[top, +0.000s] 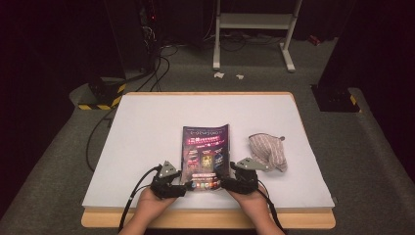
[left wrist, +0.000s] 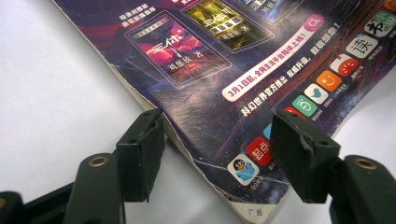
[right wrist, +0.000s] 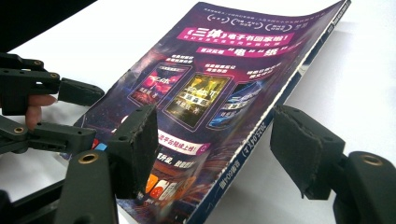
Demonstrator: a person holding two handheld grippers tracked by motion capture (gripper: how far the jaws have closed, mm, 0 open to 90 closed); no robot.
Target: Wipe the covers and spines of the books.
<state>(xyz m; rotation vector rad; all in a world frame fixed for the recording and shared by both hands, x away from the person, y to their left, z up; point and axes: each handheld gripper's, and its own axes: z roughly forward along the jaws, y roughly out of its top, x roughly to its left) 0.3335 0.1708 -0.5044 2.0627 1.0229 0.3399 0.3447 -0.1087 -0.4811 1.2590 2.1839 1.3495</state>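
The magazine (top: 206, 156) is laid back cover up at the centre of the white table (top: 147, 147) in the high view, its near end set between the two hands, presumably so both lower corners can be taken at once. The left gripper (top: 183, 185) is brought to the lower left corner, its jaws spread and straddling that corner without pressing. The right gripper (top: 226, 182) is set at the lower right, by the spine, jaws likewise apart with nothing clamped. A striped pouch (top: 266, 152) is left just right of the magazine.
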